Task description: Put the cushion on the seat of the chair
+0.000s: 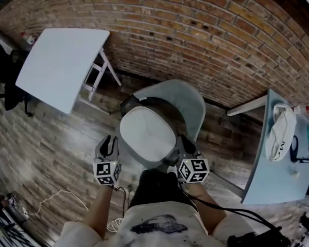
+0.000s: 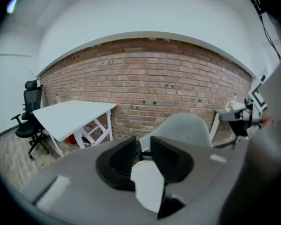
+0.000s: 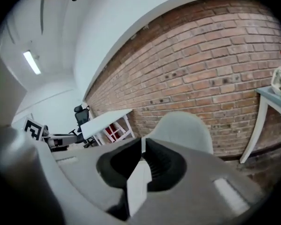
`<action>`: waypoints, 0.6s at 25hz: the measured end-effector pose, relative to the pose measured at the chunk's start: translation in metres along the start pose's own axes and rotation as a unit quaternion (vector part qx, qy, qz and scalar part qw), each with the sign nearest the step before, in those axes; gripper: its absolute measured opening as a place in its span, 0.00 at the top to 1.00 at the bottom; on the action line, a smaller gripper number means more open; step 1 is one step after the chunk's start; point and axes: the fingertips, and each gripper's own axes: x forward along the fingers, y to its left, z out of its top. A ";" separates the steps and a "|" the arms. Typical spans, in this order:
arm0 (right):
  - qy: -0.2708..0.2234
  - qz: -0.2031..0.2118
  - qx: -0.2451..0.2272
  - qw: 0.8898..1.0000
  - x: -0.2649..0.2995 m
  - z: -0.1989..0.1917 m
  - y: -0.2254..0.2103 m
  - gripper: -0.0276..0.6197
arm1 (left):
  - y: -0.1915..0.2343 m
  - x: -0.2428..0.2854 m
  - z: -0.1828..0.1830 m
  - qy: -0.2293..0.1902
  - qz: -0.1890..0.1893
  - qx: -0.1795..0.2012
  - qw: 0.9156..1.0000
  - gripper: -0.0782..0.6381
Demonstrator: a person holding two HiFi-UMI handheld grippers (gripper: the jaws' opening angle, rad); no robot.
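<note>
Left tongs (image 1: 109, 146), right tongs (image 1: 184, 148) astride cushion (image 1: 147, 130)

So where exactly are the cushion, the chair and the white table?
cushion (image 1: 147, 131): head view, middle of its pale top face.
chair (image 1: 193, 103): head view, on its curved pale shell past the cushion.
white table (image 1: 59, 63): head view, bare part of its top.

Both arms reach forward. The left gripper (image 1: 110, 144) pinches the cushion (image 1: 147, 133) at 8 o'clock, the right gripper (image 1: 185, 146) at 4 o'clock.
</note>
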 end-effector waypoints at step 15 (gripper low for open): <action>-0.077 0.095 -0.056 0.991 -0.106 0.139 0.041 0.96 | -0.079 -0.114 0.109 -0.076 0.036 -0.037 0.996 0.89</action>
